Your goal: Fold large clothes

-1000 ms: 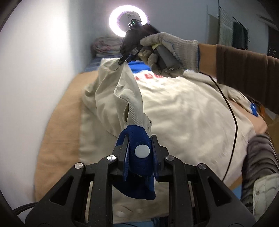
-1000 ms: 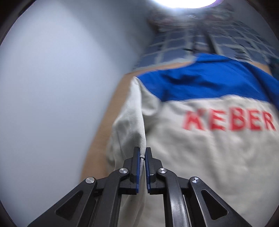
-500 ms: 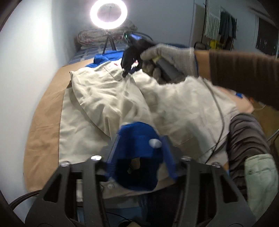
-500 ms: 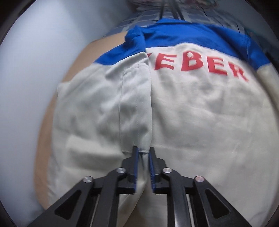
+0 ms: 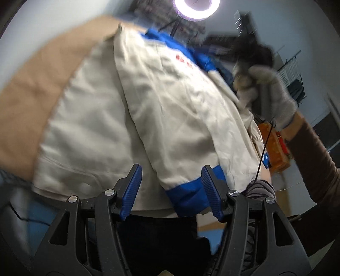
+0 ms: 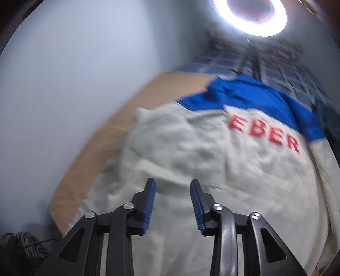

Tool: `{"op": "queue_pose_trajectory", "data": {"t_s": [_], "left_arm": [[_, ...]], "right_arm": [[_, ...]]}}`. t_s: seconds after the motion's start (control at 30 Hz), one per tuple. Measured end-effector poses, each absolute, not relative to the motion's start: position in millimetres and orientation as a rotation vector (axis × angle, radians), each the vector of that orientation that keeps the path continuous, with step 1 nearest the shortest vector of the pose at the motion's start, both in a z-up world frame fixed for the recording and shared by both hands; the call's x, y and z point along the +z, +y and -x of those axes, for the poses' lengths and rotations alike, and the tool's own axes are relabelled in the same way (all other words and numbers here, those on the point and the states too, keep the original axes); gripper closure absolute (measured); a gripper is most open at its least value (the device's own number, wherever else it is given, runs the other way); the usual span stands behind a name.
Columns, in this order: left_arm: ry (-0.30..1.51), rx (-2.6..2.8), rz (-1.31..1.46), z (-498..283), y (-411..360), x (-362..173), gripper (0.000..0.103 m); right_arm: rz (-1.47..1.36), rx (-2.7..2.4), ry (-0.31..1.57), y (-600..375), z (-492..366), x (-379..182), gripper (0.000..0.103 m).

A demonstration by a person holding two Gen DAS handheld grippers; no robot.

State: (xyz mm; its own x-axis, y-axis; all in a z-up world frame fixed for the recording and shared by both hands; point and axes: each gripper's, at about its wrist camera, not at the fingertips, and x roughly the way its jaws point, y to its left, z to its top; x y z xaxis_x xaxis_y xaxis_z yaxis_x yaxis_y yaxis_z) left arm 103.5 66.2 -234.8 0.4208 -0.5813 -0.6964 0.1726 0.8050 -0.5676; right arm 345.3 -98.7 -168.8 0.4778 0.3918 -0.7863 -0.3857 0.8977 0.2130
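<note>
Cream cotton-like cloth, one large jacket (image 5: pixel 170 110), soft and limp, judged light enough for two grippers but bulky; it should drape and crease wherever lifted, and looks neither slippery nor fragile. Best holds, as I judge it: the thicker edges, namely the blue cuff (image 5: pixel 189 197), the hem or the collar, where the pads can bite on doubled fabric. Location: spread back-up on a tan sheet (image 5: pixel 38 85) on the bed, one sleeve laid across the body. Appearance: cream body, blue yoke and collar (image 6: pixel 250 91), red lettering (image 6: pixel 263 133) across the shoulders (partly blurred), mildly wrinkled. Left gripper (image 5: pixel 171 191): jaws opening, standing apart, the blue cuff lying loose between them, not pinched. Right gripper (image 6: pixel 172 201): jaws opening, apart over the cream back, nothing clamped. Ring light (image 6: pixel 248 12) glares above the bed's far end.
</note>
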Motion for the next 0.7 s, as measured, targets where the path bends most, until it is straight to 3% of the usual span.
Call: {"op": "queue_pose_trajectory", "data": {"t_s": [0.1, 0.4, 0.43, 0.57, 0.63, 0.7], "left_arm": [[1.080, -0.486, 0.484, -108.1, 59.0, -253.6, 0.043], [1.094, -0.503, 0.547, -111.7, 49.4, -269.1, 0.044], [1.096, -0.510, 0.561, -113.1, 48.5, -270.3, 0.047], [1.116, -0.525, 0.615, -118.8, 46.6, -279.7, 0.087], [1.109, -0.514, 0.619, -120.1, 47.5, -280.8, 0.095], [1.099, -0.513, 0.621, -120.2, 49.5, -279.7, 0.097]], "right_arm": [[-0.008, 0.531, 0.900, -78.7, -346.4, -160.0, 0.049], [0.054, 0.550, 0.976, -14.0, -397.4, -174.9, 0.048], [0.050, 0.556, 0.992, -6.4, -404.3, -177.4, 0.047], [0.095, 0.531, 1.028, 25.0, -429.0, -189.0, 0.047], [0.129, 0.521, 1.042, 41.6, -438.5, -195.1, 0.047], [0.183, 0.495, 1.051, 59.4, -448.8, -203.5, 0.047]]}}
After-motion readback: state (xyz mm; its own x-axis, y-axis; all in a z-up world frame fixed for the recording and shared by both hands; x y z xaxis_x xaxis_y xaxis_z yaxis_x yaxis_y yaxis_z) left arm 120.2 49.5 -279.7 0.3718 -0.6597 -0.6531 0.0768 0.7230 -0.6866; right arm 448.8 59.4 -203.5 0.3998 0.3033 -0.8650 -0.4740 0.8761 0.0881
